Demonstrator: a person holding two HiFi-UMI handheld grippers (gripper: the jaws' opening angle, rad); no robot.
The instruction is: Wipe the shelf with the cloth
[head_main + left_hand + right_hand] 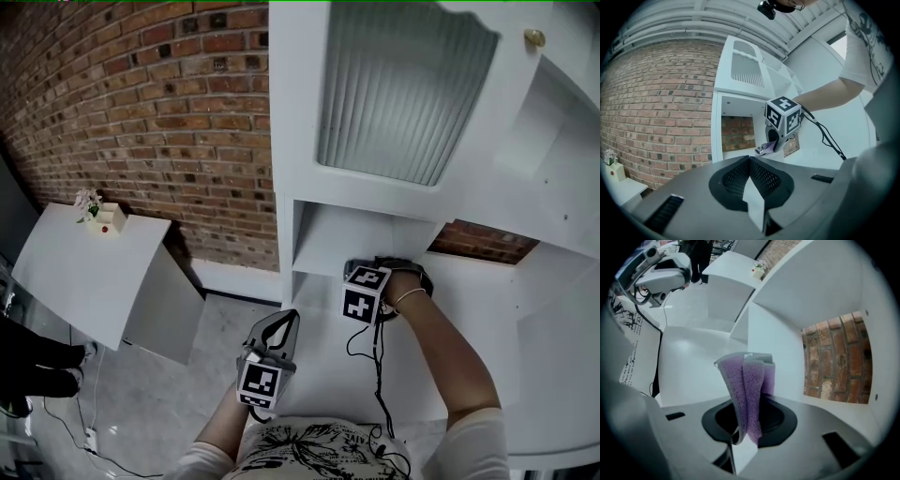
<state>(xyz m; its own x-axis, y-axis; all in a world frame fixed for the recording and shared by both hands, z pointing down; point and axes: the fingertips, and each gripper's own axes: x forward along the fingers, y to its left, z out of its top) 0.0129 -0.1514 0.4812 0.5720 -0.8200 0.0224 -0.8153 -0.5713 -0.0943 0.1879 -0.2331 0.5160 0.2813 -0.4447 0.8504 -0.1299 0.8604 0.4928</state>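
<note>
White shelf point(323, 246) against a brick wall point(141, 112): the right gripper point(370, 272) reaches inside, clamping the folded cloth point(749, 390) ready for wiping; the left gripper point(279, 326), closed and empty, hangs clear.

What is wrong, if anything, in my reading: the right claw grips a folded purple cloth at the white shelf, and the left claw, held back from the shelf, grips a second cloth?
One thing is wrong. The left claw grips nothing: the left gripper view shows its jaws together with no cloth between them. The rest stands: the right claw grips the folded purple cloth at the white shelf.
</note>
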